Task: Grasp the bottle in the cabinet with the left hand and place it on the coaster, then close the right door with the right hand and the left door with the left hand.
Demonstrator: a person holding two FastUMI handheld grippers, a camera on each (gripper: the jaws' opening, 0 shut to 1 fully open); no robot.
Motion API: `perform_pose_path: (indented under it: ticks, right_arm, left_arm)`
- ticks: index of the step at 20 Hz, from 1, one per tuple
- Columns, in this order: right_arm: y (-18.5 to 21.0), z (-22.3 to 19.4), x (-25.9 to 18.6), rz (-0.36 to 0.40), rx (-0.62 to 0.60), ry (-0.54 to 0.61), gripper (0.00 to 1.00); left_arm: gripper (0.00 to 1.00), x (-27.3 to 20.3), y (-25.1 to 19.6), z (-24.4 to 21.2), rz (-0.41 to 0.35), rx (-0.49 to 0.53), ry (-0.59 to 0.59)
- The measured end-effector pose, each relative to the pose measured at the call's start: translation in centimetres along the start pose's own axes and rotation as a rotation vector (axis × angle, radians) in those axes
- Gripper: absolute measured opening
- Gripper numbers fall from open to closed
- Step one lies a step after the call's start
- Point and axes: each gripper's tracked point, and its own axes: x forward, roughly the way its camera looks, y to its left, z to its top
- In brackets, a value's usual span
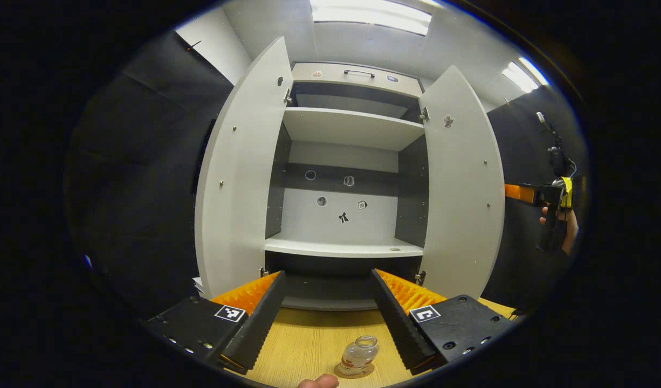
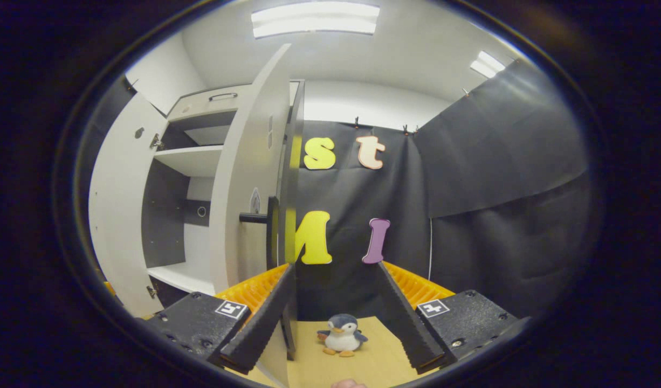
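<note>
A small clear glass bottle stands upright on a round coaster on the wooden table, low between my left gripper's fingers. My left gripper is open, holds nothing, and faces the white cabinet. Its left door and right door both stand wide open, and the shelves are bare. My right gripper is open too. The right door's edge and black handle rise just by its left finger. In the left gripper view the right gripper sits beyond the right door, in a hand.
A small penguin plush sits on the table in front of the right gripper. Black cloth walls close in the booth on both sides. A fingertip shows at the bottom edge of the left gripper view.
</note>
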Motion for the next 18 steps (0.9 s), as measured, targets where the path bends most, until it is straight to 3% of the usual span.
perform_pose_path:
  ticks: [4, 5, 8, 11, 12, 13, 18]
  right_arm:
    - [0.3, 0.5, -0.1, -0.020, -0.070, -0.022, 0.96]
    - [0.4, 0.5, -0.2, -0.023, -0.088, -0.023, 0.96]
    - [0.5, 0.7, -0.3, -0.031, -0.111, -0.021, 0.96]
    - [1.1, 0.5, -0.4, -0.021, -0.053, -0.011, 0.96]
    - [1.3, 0.4, -0.5, -0.015, -0.035, -0.008, 0.96]
    - [1.6, 0.3, -0.6, -0.011, -0.022, -0.009, 0.93]
    - [4.6, 0.5, -1.2, 0.048, -0.014, -0.029, 0.96]
  left_arm:
    - [0.95, 0.5, 0.3, 0.0, 0.002, -0.004, -0.002]
    - [0.90, 0.6, 0.2, -0.1, 0.003, 0.001, -0.004]
    - [0.95, 0.9, 0.0, 0.0, -0.007, 0.001, -0.010]
    - [0.95, 1.1, -0.4, -0.1, -0.022, -0.004, -0.010]
    - [0.90, 1.2, -0.4, -0.1, -0.024, -0.003, -0.009]
    - [0.95, 1.1, -0.4, -0.2, -0.022, -0.003, -0.008]
    - [0.95, 1.0, 0.3, -0.1, 0.003, -0.001, -0.016]
